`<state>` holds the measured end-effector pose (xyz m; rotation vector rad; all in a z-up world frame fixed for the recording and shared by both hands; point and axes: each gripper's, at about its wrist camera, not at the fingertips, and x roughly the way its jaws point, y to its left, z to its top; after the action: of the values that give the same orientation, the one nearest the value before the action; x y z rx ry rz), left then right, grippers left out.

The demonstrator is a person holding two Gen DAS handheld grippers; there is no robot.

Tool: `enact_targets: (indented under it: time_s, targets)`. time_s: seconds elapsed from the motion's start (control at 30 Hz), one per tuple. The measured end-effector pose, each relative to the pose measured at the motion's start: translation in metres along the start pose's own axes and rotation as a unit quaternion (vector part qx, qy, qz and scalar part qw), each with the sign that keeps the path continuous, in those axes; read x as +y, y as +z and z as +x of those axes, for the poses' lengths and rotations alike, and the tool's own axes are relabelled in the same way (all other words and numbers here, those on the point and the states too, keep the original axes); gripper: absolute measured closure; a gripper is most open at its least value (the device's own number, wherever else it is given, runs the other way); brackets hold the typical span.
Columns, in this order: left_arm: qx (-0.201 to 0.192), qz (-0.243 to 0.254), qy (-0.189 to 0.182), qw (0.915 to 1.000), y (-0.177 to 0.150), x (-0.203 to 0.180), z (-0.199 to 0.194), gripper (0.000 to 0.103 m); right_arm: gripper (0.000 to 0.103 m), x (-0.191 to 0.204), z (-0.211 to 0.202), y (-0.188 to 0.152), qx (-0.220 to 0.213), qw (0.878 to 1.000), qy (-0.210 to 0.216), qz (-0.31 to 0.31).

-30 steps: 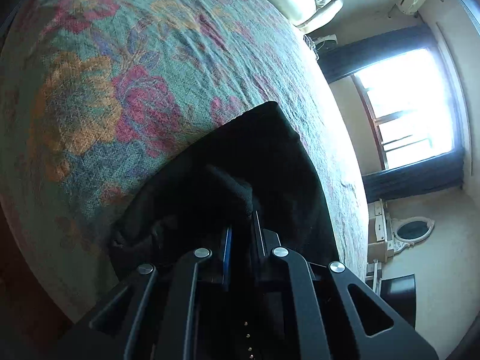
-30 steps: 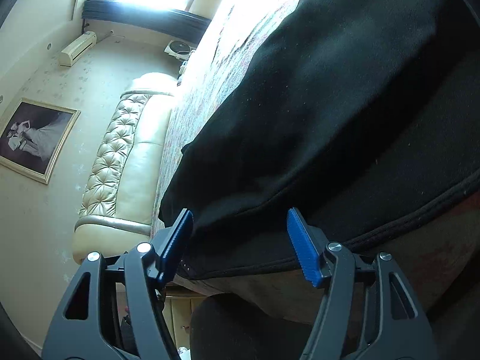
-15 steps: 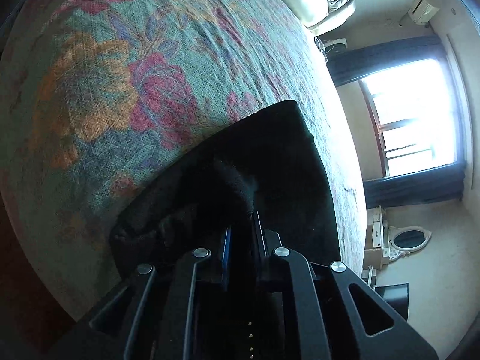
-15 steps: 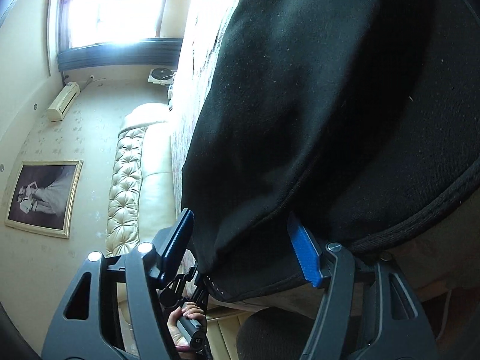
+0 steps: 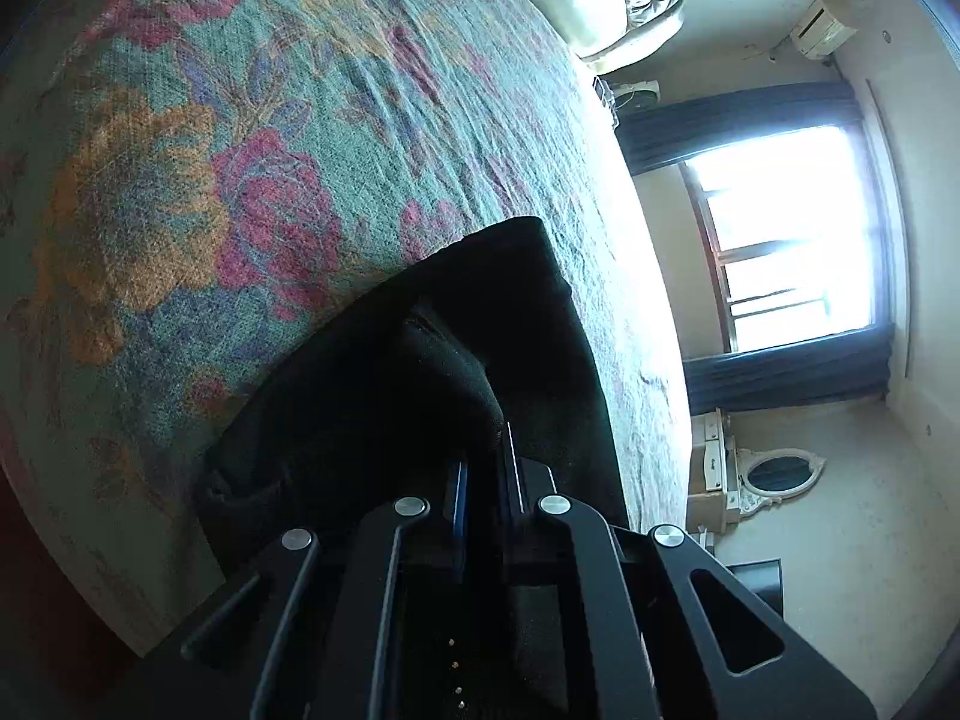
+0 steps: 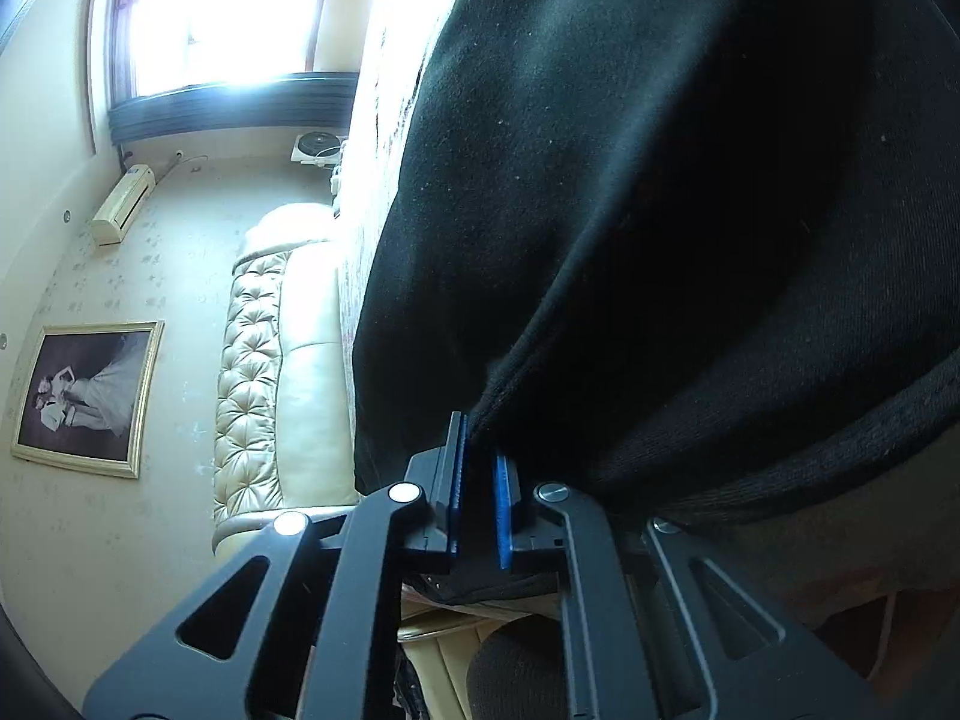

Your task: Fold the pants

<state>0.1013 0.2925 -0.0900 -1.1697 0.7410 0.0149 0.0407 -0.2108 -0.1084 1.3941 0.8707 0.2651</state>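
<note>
Left wrist view: left hand-held gripper [image 5: 483, 468] clamped tight on a bunched fold of the black pants [image 5: 384, 396]; the pants lie on the floral bedspread [image 5: 180, 192] near the bed's edge; window [image 5: 786, 240] at right.
Right wrist view: right hand-held gripper [image 6: 478, 480] pinched on the pants [image 6: 660, 210] at a hem edge, blue pads [image 6: 503, 504] nearly meeting; padded headboard [image 6: 252, 390] and framed picture [image 6: 84, 399] at left.
</note>
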Motion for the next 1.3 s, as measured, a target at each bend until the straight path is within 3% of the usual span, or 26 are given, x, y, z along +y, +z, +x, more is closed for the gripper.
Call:
enact_targets:
  time_s: [0.27, 0.5, 0.7, 0.77, 0.87, 0.93, 1.0, 1.07, 1.13, 1.17, 1.2, 1.3]
  targets:
    - [-0.012, 0.008, -0.027, 0.9995, -0.005, -0.006, -0.045, 0.096, 0.096, 0.043, -0.027, -0.020, 0.020, 0.996, 0.034, -0.081]
    - [0.018, 0.006, 0.028, 0.9994, -0.020, 0.038, -0.038, 0.096, 0.096, 0.000, -0.024, -0.034, 0.051, 0.997, -0.019, -0.061]
    - [0.023, 0.025, 0.012, 0.9993, -0.025, 0.048, -0.038, 0.094, 0.095, -0.012, -0.017, -0.031, 0.062, 0.996, -0.033, -0.062]
    - [0.026, 0.031, 0.009, 0.9991, -0.025, 0.048, -0.046, 0.092, 0.090, -0.009, -0.016, -0.030, 0.066, 0.996, -0.028, -0.052]
    - [0.025, 0.059, 0.030, 0.9975, -0.029, 0.044, -0.059, 0.090, 0.069, -0.012, -0.023, -0.028, 0.065, 0.997, -0.032, -0.029]
    - [0.031, 0.096, 0.058, 0.9931, -0.029, 0.039, -0.069, 0.091, 0.068, -0.013, -0.036, -0.026, 0.057, 0.998, -0.033, -0.022]
    - [0.020, 0.147, 0.083, 0.9854, -0.035, 0.026, -0.082, 0.090, 0.068, -0.012, -0.061, -0.017, 0.027, 0.999, -0.025, -0.019]
    - [0.014, 0.197, 0.084, 0.9767, -0.041, 0.007, -0.087, 0.090, 0.067, -0.011, -0.093, 0.005, -0.024, 0.999, -0.021, -0.016]
    - [0.014, 0.235, 0.059, 0.9700, -0.053, -0.021, -0.085, 0.069, 0.066, -0.012, -0.133, 0.034, -0.095, 0.995, -0.027, -0.015]
    - [0.018, 0.246, 0.037, 0.9683, -0.062, -0.032, -0.082, 0.048, 0.061, -0.015, -0.155, 0.049, -0.131, 0.991, -0.027, -0.007]
    - [0.031, 0.251, 0.003, 0.9675, -0.073, -0.047, -0.075, 0.038, 0.058, -0.019, -0.176, 0.065, -0.166, 0.986, -0.026, 0.008]
    - [0.111, 0.246, -0.069, 0.9605, -0.112, -0.094, -0.031, 0.028, 0.058, -0.031, -0.230, 0.106, -0.255, 0.966, -0.027, 0.039]
